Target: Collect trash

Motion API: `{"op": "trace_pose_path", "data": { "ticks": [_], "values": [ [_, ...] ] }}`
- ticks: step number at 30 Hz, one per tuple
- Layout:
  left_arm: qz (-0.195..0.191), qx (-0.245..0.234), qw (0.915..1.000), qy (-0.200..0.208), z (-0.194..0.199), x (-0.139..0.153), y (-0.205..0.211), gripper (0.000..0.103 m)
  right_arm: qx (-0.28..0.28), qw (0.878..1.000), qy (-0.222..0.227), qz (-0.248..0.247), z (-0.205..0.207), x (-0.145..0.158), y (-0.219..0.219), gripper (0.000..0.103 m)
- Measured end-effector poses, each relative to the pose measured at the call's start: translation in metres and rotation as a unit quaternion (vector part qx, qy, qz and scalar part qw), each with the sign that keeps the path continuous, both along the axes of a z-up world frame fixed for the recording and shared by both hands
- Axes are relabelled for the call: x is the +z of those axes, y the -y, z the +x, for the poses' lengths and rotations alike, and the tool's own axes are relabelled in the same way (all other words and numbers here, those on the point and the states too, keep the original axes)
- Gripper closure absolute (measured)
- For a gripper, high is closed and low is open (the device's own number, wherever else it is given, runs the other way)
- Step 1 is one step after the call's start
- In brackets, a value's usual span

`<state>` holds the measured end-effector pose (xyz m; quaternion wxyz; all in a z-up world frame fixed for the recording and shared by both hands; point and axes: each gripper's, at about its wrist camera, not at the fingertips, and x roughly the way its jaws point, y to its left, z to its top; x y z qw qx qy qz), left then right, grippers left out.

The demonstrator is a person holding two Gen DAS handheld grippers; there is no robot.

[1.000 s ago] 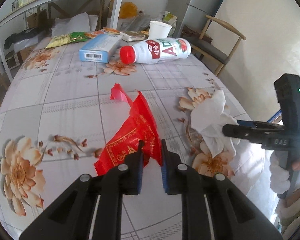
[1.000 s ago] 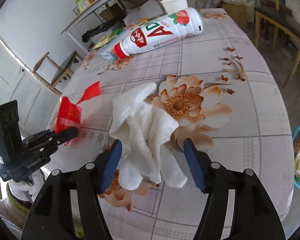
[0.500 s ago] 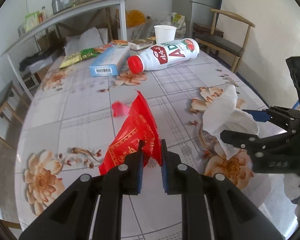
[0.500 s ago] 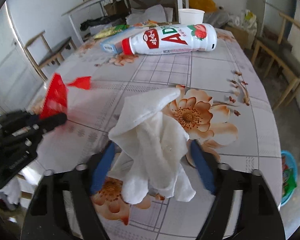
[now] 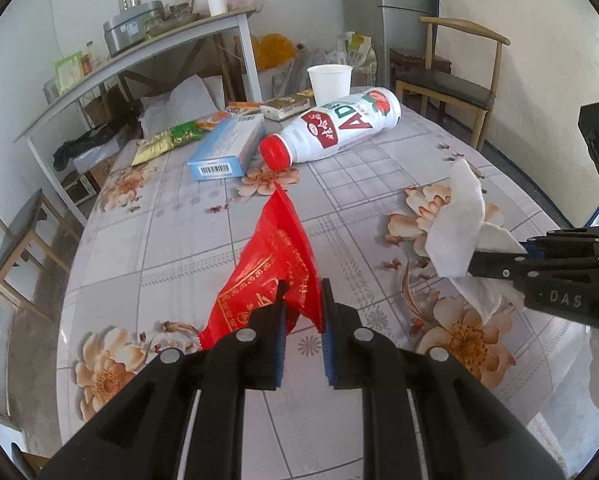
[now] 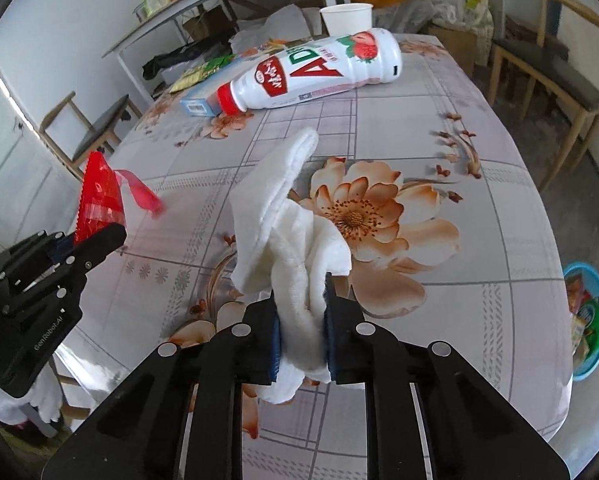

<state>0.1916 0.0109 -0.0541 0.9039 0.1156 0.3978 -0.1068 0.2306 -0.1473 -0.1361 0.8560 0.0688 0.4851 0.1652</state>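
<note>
A red snack wrapper (image 5: 275, 256) hangs just above the flowered tablecloth (image 5: 159, 240), and my left gripper (image 5: 302, 292) is shut on its lower edge. The right wrist view shows that wrapper (image 6: 99, 200) sticking up from the left gripper (image 6: 99, 240) at the left. A crumpled white tissue (image 6: 275, 208) stands bunched between the blue pads of my right gripper (image 6: 300, 288); its jaws are closing and press on the tissue. In the left wrist view the tissue (image 5: 459, 216) sticks out of the right gripper (image 5: 495, 256) at the right.
Further back lie a white bottle with a red cap (image 5: 339, 128), a blue box (image 5: 227, 148), a paper cup (image 5: 329, 80) and snack packets (image 5: 167, 140). A blue bin with wrappers (image 6: 587, 304) sits on the floor at the right. Wooden chairs (image 5: 451, 80) surround the table.
The right gripper's jaws, wide around the tissue before, have closed onto it and bunched it up. The left gripper has lifted the red wrapper a little and turned.
</note>
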Motion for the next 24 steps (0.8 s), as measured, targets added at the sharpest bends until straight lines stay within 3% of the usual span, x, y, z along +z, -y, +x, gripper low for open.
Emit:
{"op": "trace_pose_path", "data": {
  "ticks": [10, 24],
  "values": [
    [0.009, -0.007, 0.9997, 0.024, -0.005, 0.012, 0.006, 0.089, -0.024, 0.998, 0.004, 0.054, -0.007, 0.018, 0.023, 0.088],
    [0.015, -0.016, 0.9983, 0.055, -0.021, 0.036, 0.017, 0.089, -0.033, 0.995, 0.015, 0.092, -0.019, 0.033, 0.039, 0.088]
  ]
}}
